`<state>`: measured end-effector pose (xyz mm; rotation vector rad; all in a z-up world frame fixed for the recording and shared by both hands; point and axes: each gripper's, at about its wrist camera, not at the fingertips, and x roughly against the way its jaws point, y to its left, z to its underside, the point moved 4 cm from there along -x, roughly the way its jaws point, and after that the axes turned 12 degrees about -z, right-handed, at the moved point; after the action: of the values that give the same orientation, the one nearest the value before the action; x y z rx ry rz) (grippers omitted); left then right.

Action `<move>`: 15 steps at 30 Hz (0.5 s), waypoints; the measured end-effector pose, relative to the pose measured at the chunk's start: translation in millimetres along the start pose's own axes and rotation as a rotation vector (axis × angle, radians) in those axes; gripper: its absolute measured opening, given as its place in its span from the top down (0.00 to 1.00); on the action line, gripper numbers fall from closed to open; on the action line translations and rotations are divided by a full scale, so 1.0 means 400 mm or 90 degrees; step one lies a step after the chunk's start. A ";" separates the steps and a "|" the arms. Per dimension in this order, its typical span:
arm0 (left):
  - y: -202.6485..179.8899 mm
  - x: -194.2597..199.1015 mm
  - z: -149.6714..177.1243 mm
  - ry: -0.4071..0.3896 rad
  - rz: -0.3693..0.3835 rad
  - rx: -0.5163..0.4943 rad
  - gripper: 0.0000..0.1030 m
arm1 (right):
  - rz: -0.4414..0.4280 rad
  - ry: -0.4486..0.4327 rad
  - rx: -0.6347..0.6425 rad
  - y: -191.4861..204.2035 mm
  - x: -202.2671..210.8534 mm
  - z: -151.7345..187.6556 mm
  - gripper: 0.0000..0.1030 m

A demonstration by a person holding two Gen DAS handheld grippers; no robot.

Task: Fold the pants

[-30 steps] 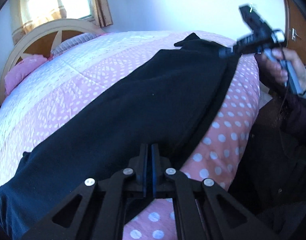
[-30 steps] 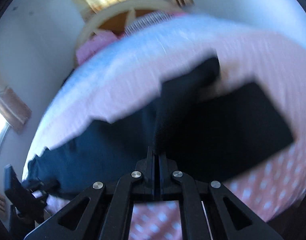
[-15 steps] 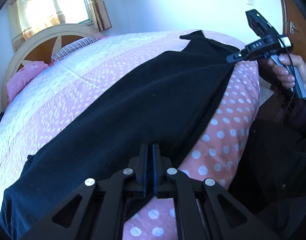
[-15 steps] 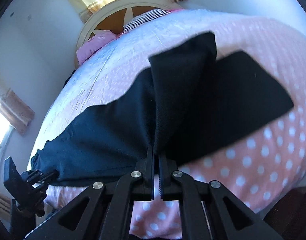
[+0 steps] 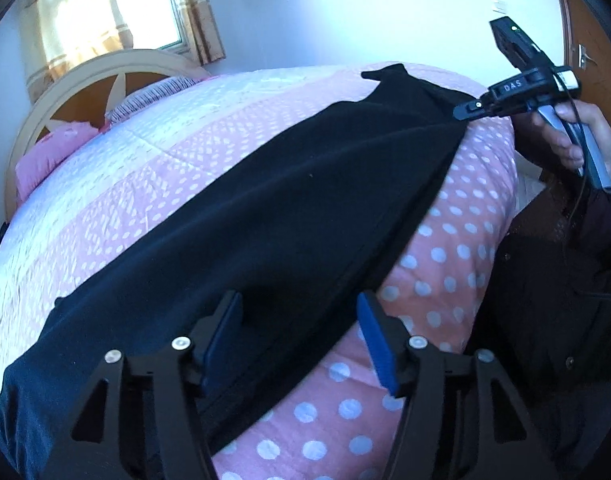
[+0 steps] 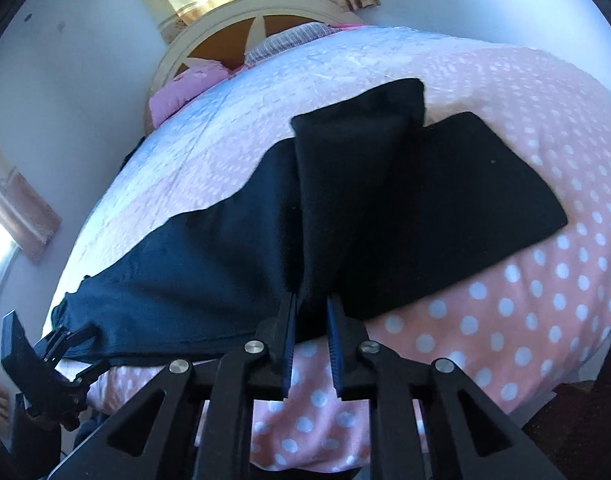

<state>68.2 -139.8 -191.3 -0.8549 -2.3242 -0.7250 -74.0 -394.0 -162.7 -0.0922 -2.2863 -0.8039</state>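
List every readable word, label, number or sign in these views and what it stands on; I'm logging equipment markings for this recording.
"DAS": white letters on the black body of the right gripper, seen from the left wrist view.
No other text is readable. The pants, the dotted bedspread and the headboard show no lettering. The small plate on the wall is too small to tell.

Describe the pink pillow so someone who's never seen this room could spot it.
Find the bed with the polka-dot cover, then its rounded headboard under the window. The pink pillow lies there, left of a second pillow; that one is striped, this one pink.
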 end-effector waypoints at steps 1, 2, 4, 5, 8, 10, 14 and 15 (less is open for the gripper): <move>0.000 0.000 -0.002 -0.001 0.001 0.002 0.40 | -0.004 0.002 -0.010 -0.008 -0.001 0.001 0.85; -0.002 0.000 -0.004 -0.002 0.005 -0.001 0.41 | -0.007 0.001 -0.020 -0.014 0.001 0.003 0.85; -0.009 0.000 -0.002 -0.003 0.005 -0.017 0.50 | 0.003 -0.007 -0.023 -0.021 0.012 -0.002 0.85; -0.014 0.001 -0.002 -0.005 0.006 -0.024 0.57 | 0.013 -0.015 -0.019 -0.023 0.021 -0.007 0.83; -0.018 0.014 -0.006 -0.009 0.008 -0.031 0.83 | 0.039 -0.048 -0.006 -0.016 0.048 -0.022 0.70; -0.008 0.016 -0.008 -0.006 0.014 -0.021 0.86 | 0.041 -0.054 0.002 -0.011 0.055 -0.026 0.70; -0.005 0.010 -0.007 -0.007 0.017 -0.016 0.80 | 0.013 -0.029 0.028 0.024 0.036 -0.018 0.69; -0.007 0.010 -0.004 -0.008 0.015 -0.020 0.81 | 0.018 -0.019 0.034 0.031 0.021 -0.015 0.70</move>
<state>64.3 -141.1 -188.4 -0.9009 -2.3154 -0.7506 -73.3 -388.7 -147.5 -0.1138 -2.3283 -0.7305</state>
